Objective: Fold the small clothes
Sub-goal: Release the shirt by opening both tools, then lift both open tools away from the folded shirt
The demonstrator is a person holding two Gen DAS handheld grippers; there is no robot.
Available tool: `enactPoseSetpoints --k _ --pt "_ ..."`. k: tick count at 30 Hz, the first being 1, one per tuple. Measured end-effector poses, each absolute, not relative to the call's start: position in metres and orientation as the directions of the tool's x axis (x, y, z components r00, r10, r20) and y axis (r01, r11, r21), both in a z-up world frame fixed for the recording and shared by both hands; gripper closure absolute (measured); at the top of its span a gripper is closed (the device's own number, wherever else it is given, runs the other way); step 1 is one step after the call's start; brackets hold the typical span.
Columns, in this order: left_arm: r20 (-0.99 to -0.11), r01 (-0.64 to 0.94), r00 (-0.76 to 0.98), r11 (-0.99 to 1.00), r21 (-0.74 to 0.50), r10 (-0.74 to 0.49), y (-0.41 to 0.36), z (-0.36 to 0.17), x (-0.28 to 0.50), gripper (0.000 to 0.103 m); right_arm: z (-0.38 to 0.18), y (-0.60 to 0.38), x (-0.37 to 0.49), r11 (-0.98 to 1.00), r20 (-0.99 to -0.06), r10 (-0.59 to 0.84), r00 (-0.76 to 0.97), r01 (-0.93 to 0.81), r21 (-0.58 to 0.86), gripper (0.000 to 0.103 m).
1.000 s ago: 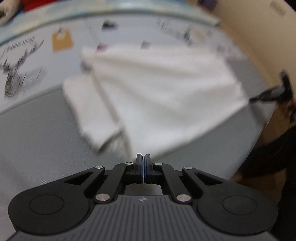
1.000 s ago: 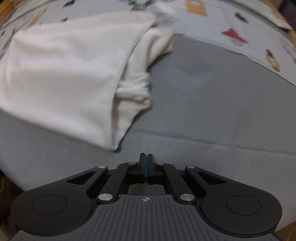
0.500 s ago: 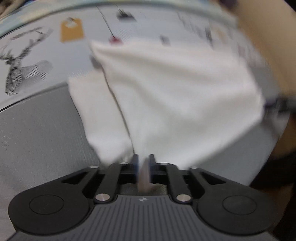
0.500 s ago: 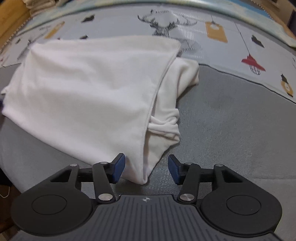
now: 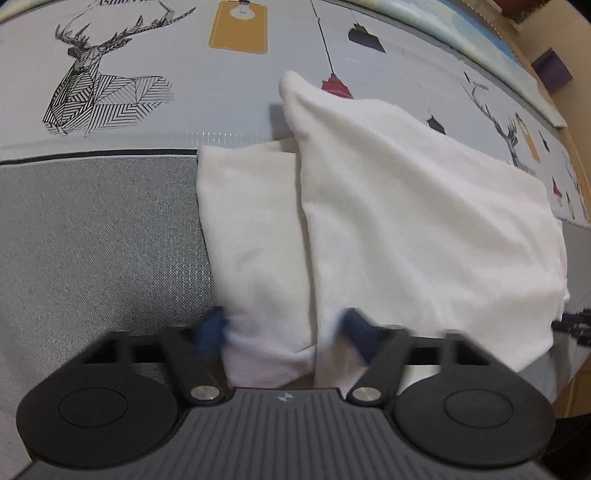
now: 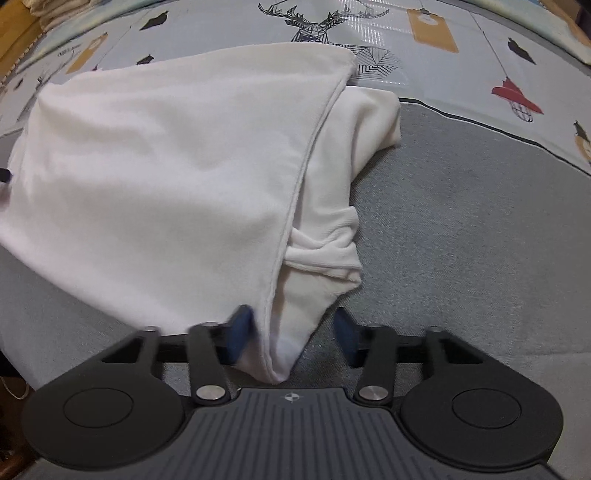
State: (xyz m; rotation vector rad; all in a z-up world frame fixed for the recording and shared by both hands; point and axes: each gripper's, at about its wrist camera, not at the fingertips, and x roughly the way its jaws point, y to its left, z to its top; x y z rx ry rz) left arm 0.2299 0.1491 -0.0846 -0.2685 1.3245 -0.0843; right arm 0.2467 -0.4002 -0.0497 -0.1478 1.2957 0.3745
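Both our claws were clamped together clear of the white garment [image 5: 406, 221] a second ago. Now the left claw [image 5: 284, 332] has opened over its near left corner, and the right claw [image 6: 291, 336] is closing around its right corner on the grey bench [image 6: 461, 240]; neither grips yet.

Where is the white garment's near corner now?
In the right wrist view, the white garment has its near corner between the right gripper pads, on the grey mat.

It looks like a home: a grey woven mat [image 5: 99, 236] lies over a printed covering [image 5: 155, 48] with deer, pendant lamps and tags, with wooden furniture [image 6: 14, 33] at the upper left.
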Motion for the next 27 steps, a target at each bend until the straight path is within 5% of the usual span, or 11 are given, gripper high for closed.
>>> enactPoseSetpoints --k 1,4,8,12,15,17,24,27 --pt "-0.944 -0.074 0.249 0.967 -0.243 -0.218 0.148 -0.084 0.230 0.072 -0.049 -0.400 0.247 0.930 -0.955 0.195 0.223 -0.351 0.108 0.076" --pt "-0.936 -0.040 0.263 0.967 -0.251 -0.232 0.145 -0.077 0.229 0.083 -0.047 -0.397 0.246 0.924 -0.949 0.208 0.235 -0.367 0.112 0.092" --pt "-0.935 -0.035 0.274 0.970 -0.242 -0.224 0.151 -0.070 0.218 0.092 -0.043 -0.394 0.245 0.924 -0.942 0.194 0.272 -0.373 0.083 0.094" --pt "-0.940 -0.042 0.269 0.972 -0.230 -0.211 0.158 -0.067 0.206 0.090 -0.039 -0.395 0.245 0.935 -0.935 0.169 0.311 -0.352 0.052 0.093" --pt "-0.935 -0.003 0.313 0.984 -0.176 -0.166 0.151 -0.054 0.197 0.078 -0.039 -0.393 0.245 0.938 -0.941 0.130 0.313 -0.347 0.014 0.088" --pt "-0.919 0.014 0.371 0.990 -0.137 -0.133 0.152 -0.039 0.189 0.071 -0.036 -0.394 0.245 0.948 -0.941 0.095 0.326 -0.319 -0.015 0.067" --pt "-0.856 0.305 0.407 0.931 -0.201 -0.318 0.107 -0.020 0.174 0.071 -0.011 -0.397 0.234 0.950 -0.874 0.156 0.461 -0.312 0.005 0.062" --pt "-0.920 0.413 0.291 0.902 -0.127 -0.263 0.079 -0.048 0.165 0.071 -0.020 -0.388 0.227 0.920 -0.887 0.144 0.440 -0.389 -0.044 0.060"
